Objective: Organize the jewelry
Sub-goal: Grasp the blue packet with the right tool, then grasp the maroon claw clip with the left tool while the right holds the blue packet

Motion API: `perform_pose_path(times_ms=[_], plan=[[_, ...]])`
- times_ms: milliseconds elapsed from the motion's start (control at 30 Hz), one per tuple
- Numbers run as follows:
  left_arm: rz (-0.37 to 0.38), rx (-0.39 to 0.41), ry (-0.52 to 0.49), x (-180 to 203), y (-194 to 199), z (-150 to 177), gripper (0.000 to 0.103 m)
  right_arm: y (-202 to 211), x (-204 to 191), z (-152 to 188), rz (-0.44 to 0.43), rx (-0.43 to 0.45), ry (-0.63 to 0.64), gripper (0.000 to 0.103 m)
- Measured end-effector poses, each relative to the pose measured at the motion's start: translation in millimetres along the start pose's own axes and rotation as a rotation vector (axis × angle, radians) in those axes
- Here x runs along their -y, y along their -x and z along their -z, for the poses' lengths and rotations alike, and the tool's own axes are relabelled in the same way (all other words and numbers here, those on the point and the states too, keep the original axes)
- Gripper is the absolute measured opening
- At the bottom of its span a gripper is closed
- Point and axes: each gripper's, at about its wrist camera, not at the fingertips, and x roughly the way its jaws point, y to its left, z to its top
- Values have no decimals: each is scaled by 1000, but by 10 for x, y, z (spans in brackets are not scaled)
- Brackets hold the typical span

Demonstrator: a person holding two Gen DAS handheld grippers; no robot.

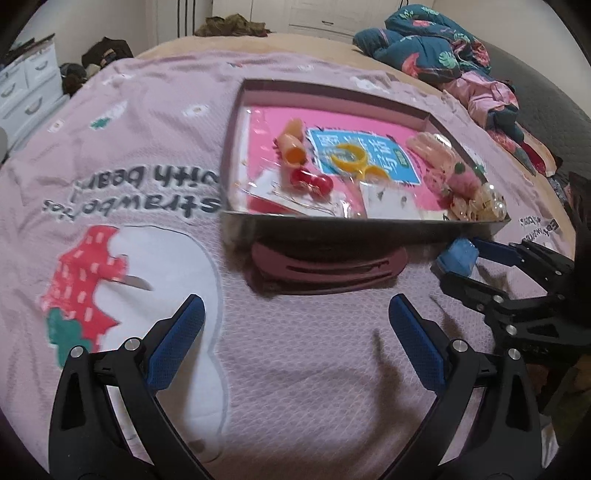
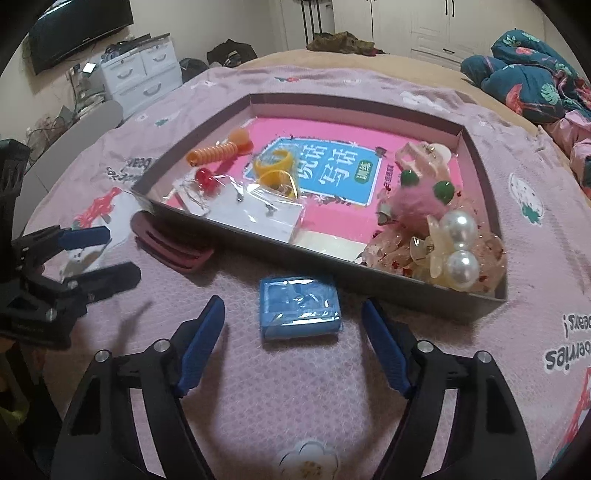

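Observation:
A small blue box (image 2: 299, 306) lies on the pink bedspread just in front of the tray. My right gripper (image 2: 293, 303) is open, its blue pads on either side of the box and clear of it. The left wrist view shows the same right gripper (image 1: 459, 259) around the blue box (image 1: 456, 256). A dark red hair clip (image 1: 325, 269) rests against the tray's front wall. My left gripper (image 1: 295, 301) stands open and empty a little short of the clip. The shallow dark tray (image 2: 388, 286) holds an orange spiral tie, red beads, yellow rings, earring cards and pearl clips.
The bedspread (image 1: 110, 147) carries a strawberry print and lettering. A blue floral quilt (image 2: 535, 81) is bunched at the far right of the bed. White drawers (image 2: 140, 74) and a wall screen (image 2: 74, 26) stand beyond the bed on the left. My left gripper (image 2: 123, 253) is near the hair clip (image 2: 173, 251).

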Motion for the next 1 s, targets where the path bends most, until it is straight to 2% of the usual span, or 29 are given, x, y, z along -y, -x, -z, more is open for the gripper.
perform_pose_path(times_ms=[33,67,100,300,533,867,1000], plan=[[3,-8,2,15,-37,1,93,-26,17,0,-3,-6,-4,62],[8,-15,7,32,-80,-3,93,-66,49,6,-15,-22,-14,48],[8,-19,9,45,-109,-8,93,-79,67,12,-16,-26,-20,43],[-1,-27,-12,185,-225,-85,94,62,255,84,-22,-5,-53,43],[-77,-47,-23,303,-361,-120,95,201,491,159,-2,10,-96,43],[-139,-45,117,302,-407,-195,95,232,596,203,-7,12,-122,43],[-110,-9,186,245,-345,-182,93,255,579,211,-16,16,-120,43]])
